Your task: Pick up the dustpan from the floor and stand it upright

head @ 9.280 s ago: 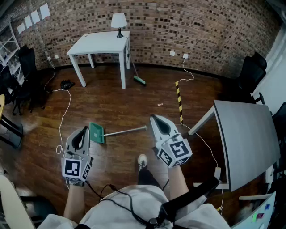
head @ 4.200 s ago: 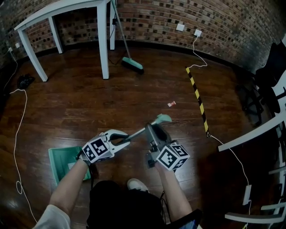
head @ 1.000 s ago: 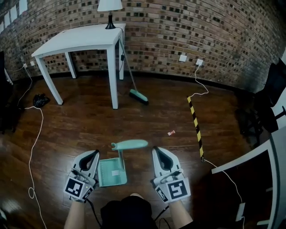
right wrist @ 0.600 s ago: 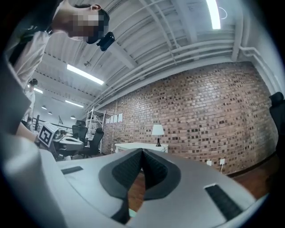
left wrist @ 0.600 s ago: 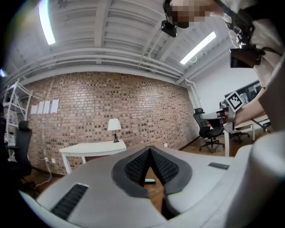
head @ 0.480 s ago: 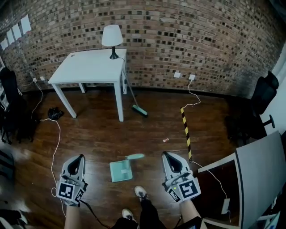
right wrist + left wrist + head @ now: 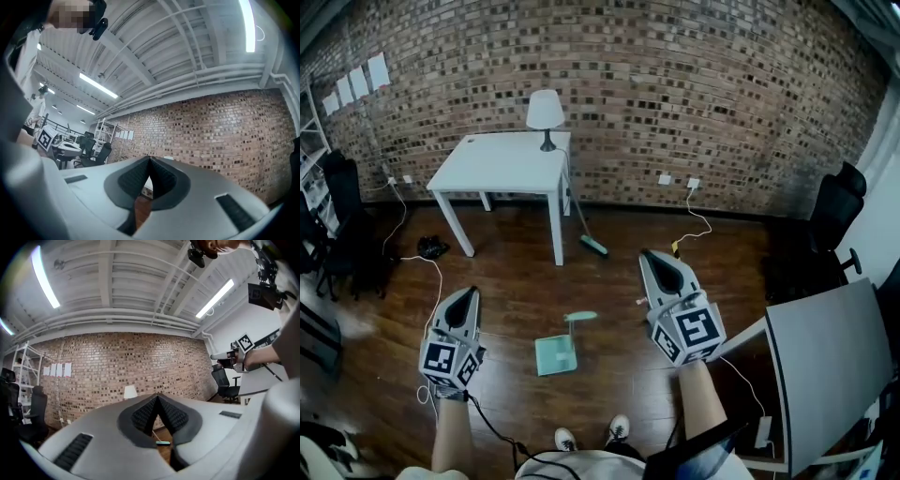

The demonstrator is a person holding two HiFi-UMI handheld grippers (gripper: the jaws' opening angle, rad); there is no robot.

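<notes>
A brick wall (image 7: 694, 103) runs well ahead of both jaws. Against it, ahead of the jaws of the left gripper (image 7: 466, 294), stands a white table (image 7: 502, 165) bearing a table lamp (image 7: 546, 112). Dark wood floor (image 7: 502, 281) lies below. A grey tabletop (image 7: 825, 361) sits right of the right gripper (image 7: 651, 257), with what looks like an office chair (image 7: 831, 211) beyond.

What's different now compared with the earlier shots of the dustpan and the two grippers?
The dustpan, earlier lying flat, was gripped by its handle, stood up and let go. The left gripper and right gripper have lifted away, shut and empty. The broom, table and lamp stayed put.
</notes>
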